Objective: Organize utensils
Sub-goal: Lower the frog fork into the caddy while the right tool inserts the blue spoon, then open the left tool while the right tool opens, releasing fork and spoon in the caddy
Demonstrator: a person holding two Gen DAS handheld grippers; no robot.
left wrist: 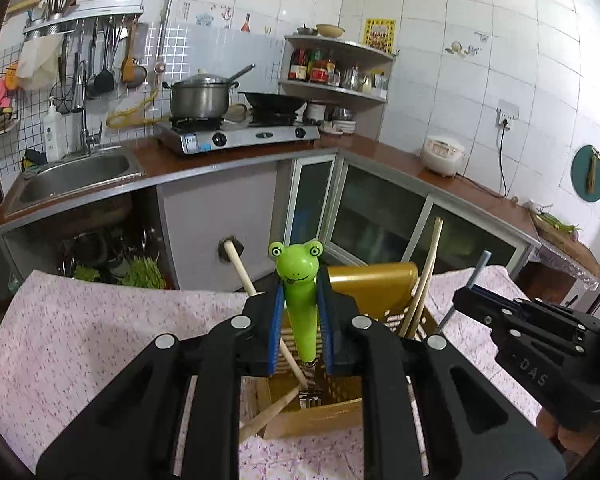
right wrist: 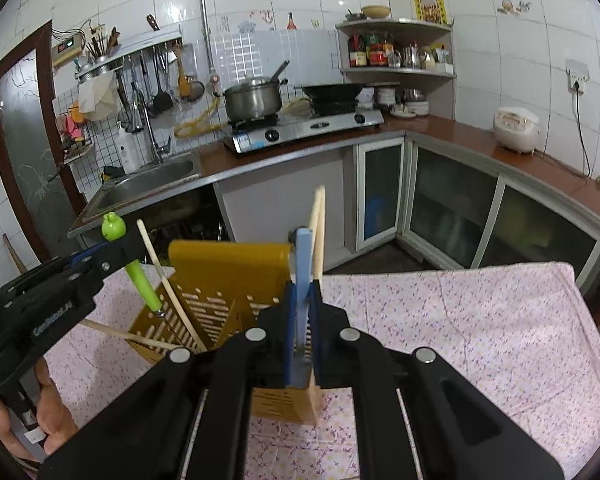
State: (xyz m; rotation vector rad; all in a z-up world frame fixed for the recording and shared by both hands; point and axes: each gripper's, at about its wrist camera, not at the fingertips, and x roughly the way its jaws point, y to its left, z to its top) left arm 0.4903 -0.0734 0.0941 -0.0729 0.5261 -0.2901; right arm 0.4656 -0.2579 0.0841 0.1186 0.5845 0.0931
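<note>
Here, the frog-handled fork (left wrist: 300, 304) is clamped upright in the left tool (left wrist: 300, 332), handle up, tines down. Its metal end is seen just inside the open top of the yellow utensil holder (left wrist: 374, 280), which stands directly below and in front of that tool on the cloth-covered worktop (left wrist: 100, 320). The fork's long axis is approx. vertical, tilted slightly, so it is lined up w/ the holder's near compartment; the coming move is judged to be a straight lowering, then a release.

On the other side, a blue-handled utensil (right wrist: 302, 272) is gripped by the right tool (right wrist: 302, 320), pads pressed together on it, also upright and over the holder's right-hand section, beside the pair of wooden chopsticks (right wrist: 318, 232) already standing there. More chopsticks (left wrist: 242, 270) are leaned across the left compartment and could be fouled by the tines on the way down.

Of the two, the left tool is judged nearer to seating its item. The holder's depth cannot be told.
</note>
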